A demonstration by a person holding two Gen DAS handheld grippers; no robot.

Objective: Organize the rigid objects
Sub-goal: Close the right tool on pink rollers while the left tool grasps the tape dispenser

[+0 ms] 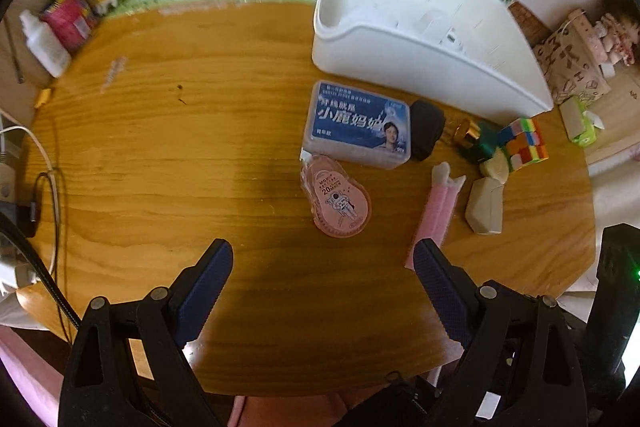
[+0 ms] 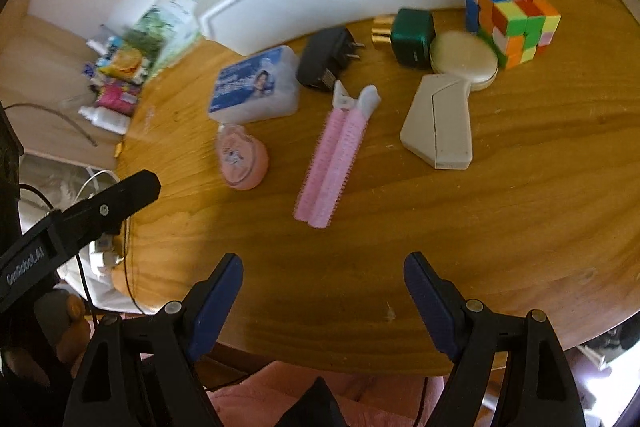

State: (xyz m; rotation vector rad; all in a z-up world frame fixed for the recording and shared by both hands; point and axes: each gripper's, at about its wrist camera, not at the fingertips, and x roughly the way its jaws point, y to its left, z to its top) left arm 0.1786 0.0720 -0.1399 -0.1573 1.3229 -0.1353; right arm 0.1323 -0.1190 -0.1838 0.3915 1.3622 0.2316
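On the wooden table (image 1: 160, 155) lie a blue-labelled plastic box (image 1: 356, 125), a pink correction tape (image 1: 340, 205), a pink hair clip (image 1: 436, 211), a black charger (image 1: 426, 129), a grey wedge-shaped case (image 1: 486, 205), a green bottle with gold cap (image 1: 478, 141), a round cream compact (image 2: 464, 61) and a colour cube (image 1: 524, 143). A white bin (image 1: 420, 55) stands behind them. My left gripper (image 1: 322, 271) is open and empty, near the front edge. My right gripper (image 2: 324, 281) is open and empty, below the hair clip (image 2: 336, 155).
Bottles and packets (image 1: 76, 11) crowd the far left beside the table. Cables (image 1: 44, 163) hang at the left edge. A patterned bag (image 1: 572, 63) and a green packet (image 1: 580, 121) sit to the right. The left gripper's outer finger (image 2: 120, 199) shows in the right wrist view.
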